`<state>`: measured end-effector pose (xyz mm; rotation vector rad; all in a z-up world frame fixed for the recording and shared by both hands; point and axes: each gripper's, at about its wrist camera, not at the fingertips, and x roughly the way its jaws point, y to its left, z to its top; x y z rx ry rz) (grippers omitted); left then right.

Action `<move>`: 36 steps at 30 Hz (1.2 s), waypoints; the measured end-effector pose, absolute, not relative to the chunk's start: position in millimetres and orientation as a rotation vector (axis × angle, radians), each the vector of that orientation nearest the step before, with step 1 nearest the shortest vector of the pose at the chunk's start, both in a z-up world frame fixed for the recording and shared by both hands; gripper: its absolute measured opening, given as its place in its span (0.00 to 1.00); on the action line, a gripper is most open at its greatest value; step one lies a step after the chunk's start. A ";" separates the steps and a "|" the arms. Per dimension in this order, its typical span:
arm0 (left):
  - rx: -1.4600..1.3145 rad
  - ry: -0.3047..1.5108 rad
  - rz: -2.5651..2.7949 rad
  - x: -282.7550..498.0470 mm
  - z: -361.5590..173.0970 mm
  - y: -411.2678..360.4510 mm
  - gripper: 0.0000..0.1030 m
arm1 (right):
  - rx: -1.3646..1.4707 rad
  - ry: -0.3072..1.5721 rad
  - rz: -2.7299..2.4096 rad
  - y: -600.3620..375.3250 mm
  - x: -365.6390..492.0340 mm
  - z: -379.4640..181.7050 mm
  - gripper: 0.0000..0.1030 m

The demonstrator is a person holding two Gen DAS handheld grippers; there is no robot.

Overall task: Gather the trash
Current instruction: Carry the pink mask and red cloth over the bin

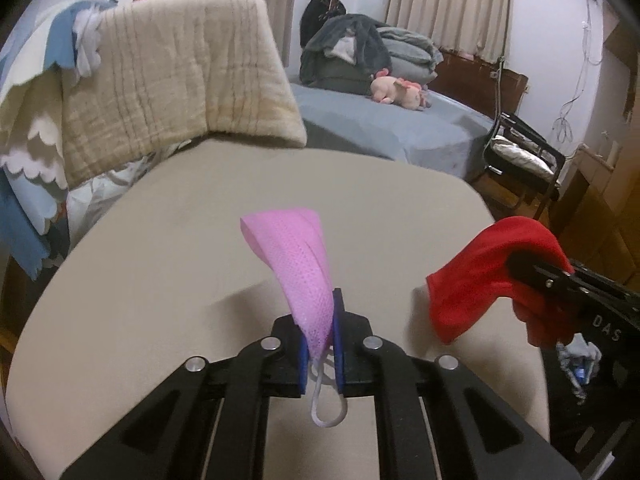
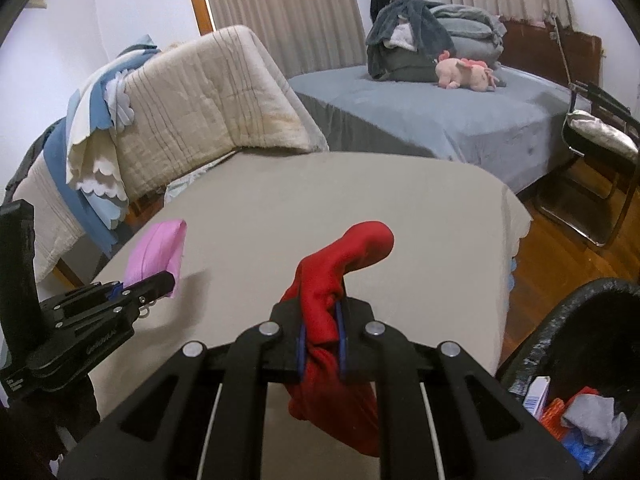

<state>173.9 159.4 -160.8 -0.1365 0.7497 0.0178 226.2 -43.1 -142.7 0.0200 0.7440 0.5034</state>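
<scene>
My left gripper (image 1: 320,344) is shut on a pink face mask (image 1: 298,264), held above the beige bed (image 1: 160,248); its white ear loop hangs down between the fingers. The mask also shows in the right wrist view (image 2: 158,250), at the left. My right gripper (image 2: 322,340) is shut on a red cloth (image 2: 340,264), held above the bed's near right part. The red cloth also shows in the left wrist view (image 1: 480,280), at the right. A black-lined trash bin (image 2: 580,360) with several pieces of trash stands at the lower right.
A folded beige quilt (image 2: 208,96) and blue-white blankets (image 2: 92,128) lie piled at the bed's far left. A second bed with a blue cover (image 2: 440,112), bedding and a pink plush toy (image 2: 464,72) stands behind. A black chair (image 2: 596,152) stands on the wooden floor at the right.
</scene>
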 end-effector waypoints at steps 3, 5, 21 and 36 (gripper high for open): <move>-0.127 0.739 0.013 171.6 -150.1 151.1 0.09 | 0.018 0.724 0.506 -48.9 220.6 -132.0 0.10; -0.130 0.732 0.005 169.6 -143.1 146.4 0.09 | 0.021 0.714 0.507 -53.2 217.5 -126.0 0.10; -0.117 0.665 -0.069 145.6 -93.9 96.2 0.09 | 0.036 0.618 0.485 -99.9 178.2 -72.4 0.10; -0.082 0.592 -0.156 117.6 -54.0 40.3 0.09 | 0.054 0.516 0.432 -156.7 134.1 -28.7 0.10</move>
